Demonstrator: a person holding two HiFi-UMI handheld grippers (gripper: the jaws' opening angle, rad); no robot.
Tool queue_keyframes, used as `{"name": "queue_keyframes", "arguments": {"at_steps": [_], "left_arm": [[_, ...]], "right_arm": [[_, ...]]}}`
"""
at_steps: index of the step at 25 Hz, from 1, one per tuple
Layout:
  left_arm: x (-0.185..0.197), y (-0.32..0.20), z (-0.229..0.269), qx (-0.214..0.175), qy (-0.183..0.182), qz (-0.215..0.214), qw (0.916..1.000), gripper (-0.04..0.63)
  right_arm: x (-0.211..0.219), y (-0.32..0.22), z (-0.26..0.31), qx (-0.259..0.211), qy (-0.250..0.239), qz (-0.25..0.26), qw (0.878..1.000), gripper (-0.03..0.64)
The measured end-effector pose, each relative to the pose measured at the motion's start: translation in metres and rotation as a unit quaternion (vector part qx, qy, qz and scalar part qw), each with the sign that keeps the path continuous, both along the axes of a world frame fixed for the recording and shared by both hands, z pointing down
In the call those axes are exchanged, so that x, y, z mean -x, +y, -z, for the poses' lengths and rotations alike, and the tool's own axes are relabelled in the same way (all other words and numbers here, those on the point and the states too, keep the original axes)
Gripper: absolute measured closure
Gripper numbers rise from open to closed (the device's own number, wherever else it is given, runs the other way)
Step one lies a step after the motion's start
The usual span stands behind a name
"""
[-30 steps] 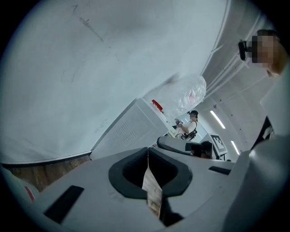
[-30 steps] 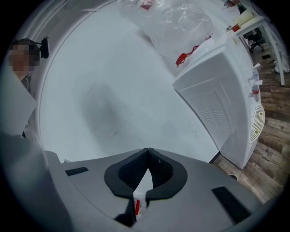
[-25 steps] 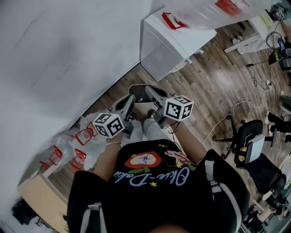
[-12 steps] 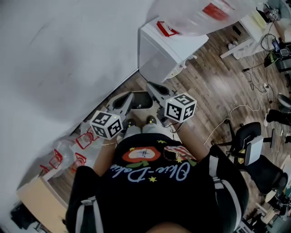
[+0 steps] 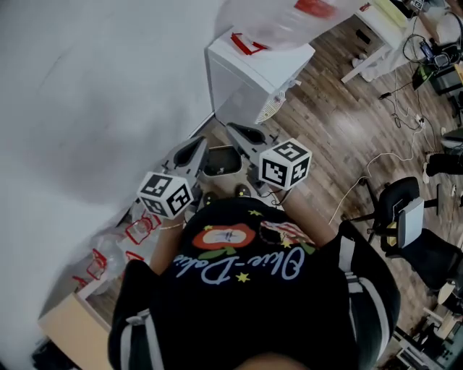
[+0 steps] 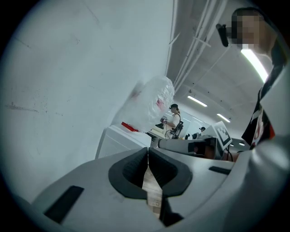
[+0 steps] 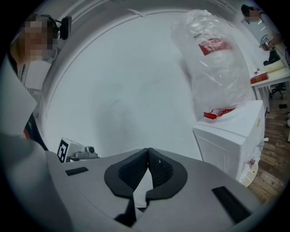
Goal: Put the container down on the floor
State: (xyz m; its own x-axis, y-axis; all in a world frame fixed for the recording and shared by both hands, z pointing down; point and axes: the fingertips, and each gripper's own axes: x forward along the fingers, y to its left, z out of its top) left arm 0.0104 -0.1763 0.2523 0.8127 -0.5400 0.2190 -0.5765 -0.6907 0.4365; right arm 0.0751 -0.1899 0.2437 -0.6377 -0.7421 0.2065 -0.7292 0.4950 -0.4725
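The container point(image 5: 221, 162), a small grey bin with a dark rim, shows in the head view between the two grippers, low by the wall; I cannot tell whether it touches the floor. My left gripper point(image 5: 194, 148) is to its left and my right gripper point(image 5: 237, 131) to its right, both apart from it. In the left gripper view the left gripper point(image 6: 147, 153) is shut, pads together, with nothing held. In the right gripper view the right gripper point(image 7: 148, 155) is likewise shut and empty. The container is hidden in both gripper views.
A white cabinet point(image 5: 253, 72) stands against the wall with a clear plastic bag point(image 5: 289, 18) on top. Crumpled plastic bags point(image 5: 119, 242) lie on the wood floor at left, beside a cardboard box point(image 5: 72, 325). An office chair point(image 5: 405, 224) and cables point(image 5: 362, 181) are at right.
The head view has swung, so the cabinet and grippers sit further left in frame. Both grippers stay shut on either side of the container.
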Motion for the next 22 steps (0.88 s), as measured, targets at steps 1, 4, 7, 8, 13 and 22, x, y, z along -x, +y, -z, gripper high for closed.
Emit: {"name": "queue_keyframes", "arguments": {"at_steps": [1,4,7,8,13,22], "left_arm": [[-0.001,0.0,-0.001,0.002,0.0,0.0,1.0,0.589],[-0.002,0.0,-0.003,0.006,-0.001,-0.004,1.0,0.589],[-0.002,0.0,-0.001,0.003,-0.002,-0.006,1.0,0.589],[-0.002,0.001,0.0,0.001,-0.002,-0.006,1.0,0.589],[-0.002,0.005,0.002,0.0,-0.001,-0.006,1.0,0.589],[0.0,0.008,-0.001,0.004,-0.002,-0.004,1.0,0.589]], "right_arm": [[-0.001,0.001,0.0,0.001,-0.002,-0.004,1.0,0.617],[-0.002,0.001,0.001,0.001,-0.004,-0.009,1.0,0.617],[-0.001,0.002,0.001,-0.001,0.0,-0.008,1.0,0.617],[0.0,0.003,0.002,-0.003,0.003,-0.005,1.0,0.617],[0.007,0.009,0.003,-0.016,0.028,0.011,0.999,0.617],[0.005,0.011,0.0,-0.011,0.023,0.004,1.0,0.617]]}}
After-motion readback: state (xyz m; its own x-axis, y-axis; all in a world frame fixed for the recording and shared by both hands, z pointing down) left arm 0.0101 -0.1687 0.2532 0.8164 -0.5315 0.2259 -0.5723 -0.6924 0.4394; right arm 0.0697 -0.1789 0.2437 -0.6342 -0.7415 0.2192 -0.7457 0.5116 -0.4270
